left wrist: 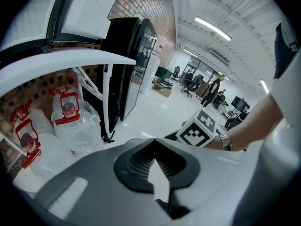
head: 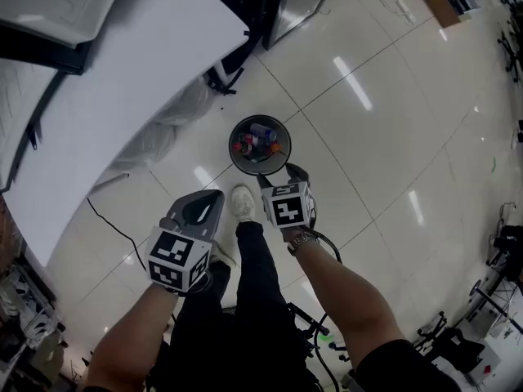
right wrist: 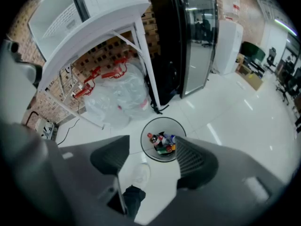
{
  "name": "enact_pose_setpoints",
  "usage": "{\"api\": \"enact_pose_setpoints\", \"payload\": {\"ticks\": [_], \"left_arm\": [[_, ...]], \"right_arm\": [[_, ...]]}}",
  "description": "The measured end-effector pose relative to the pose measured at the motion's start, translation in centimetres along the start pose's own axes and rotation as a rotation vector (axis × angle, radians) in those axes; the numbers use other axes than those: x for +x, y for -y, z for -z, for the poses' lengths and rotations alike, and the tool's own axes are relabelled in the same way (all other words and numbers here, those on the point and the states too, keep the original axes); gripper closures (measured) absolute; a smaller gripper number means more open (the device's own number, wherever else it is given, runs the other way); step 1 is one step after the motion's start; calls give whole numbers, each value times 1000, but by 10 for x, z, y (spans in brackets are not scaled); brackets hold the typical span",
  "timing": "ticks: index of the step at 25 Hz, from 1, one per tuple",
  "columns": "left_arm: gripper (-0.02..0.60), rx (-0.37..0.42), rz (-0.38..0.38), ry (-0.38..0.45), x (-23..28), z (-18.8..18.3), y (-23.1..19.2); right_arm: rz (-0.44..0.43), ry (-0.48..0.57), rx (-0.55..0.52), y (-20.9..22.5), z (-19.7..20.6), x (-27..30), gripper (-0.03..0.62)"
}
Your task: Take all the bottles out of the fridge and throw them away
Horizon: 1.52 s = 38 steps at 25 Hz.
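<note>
A round black mesh trash bin stands on the floor just ahead of my foot, and several colourful bottles lie in it. My right gripper hangs over the bin's near edge, open, with nothing between its pads. In the right gripper view the bin and its bottles show between the spread jaws of that gripper. My left gripper is lower left of the bin, over the floor. Its jaws meet at the tips, shut on nothing.
A white table runs along the left. Clear bags of plastic bottles lie under it. A black glass-door fridge stands behind the bin. My white shoe is next to the bin. A cable trails on the floor.
</note>
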State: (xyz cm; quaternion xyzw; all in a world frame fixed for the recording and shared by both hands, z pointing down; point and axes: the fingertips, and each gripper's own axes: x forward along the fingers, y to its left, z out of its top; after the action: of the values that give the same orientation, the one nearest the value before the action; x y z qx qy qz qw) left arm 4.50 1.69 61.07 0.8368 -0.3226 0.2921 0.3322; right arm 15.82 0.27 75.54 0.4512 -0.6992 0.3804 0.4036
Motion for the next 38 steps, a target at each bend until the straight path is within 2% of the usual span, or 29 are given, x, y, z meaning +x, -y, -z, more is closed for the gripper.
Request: {"api": "enact_pose_setpoints", "payload": {"ticks": [5, 13, 20, 25, 31, 36, 38], "left_arm": [[578, -1, -14, 21, -10, -9, -4], [578, -19, -59, 64, -42, -21, -4], [577, -44, -152, 173, -99, -54, -4], [578, -65, -224, 275, -160, -72, -10], [577, -90, -328, 419, -246, -83, -38], [577, -126, -420, 536, -326, -78, -59], [578, -132, -453, 582, -356, -78, -66]], "right_arm": [[-15, 17, -16, -12, -9, -9, 296], [-68, 88, -59, -44, -44, -50, 315], [-149, 188, -160, -90, -96, -112, 335], [-206, 278, -279, -144, -138, -164, 335], [-247, 418, -412, -224, -195, -217, 350], [-294, 503, -520, -298, -215, -262, 350], [-306, 536, -557, -323, -223, -279, 368]]}}
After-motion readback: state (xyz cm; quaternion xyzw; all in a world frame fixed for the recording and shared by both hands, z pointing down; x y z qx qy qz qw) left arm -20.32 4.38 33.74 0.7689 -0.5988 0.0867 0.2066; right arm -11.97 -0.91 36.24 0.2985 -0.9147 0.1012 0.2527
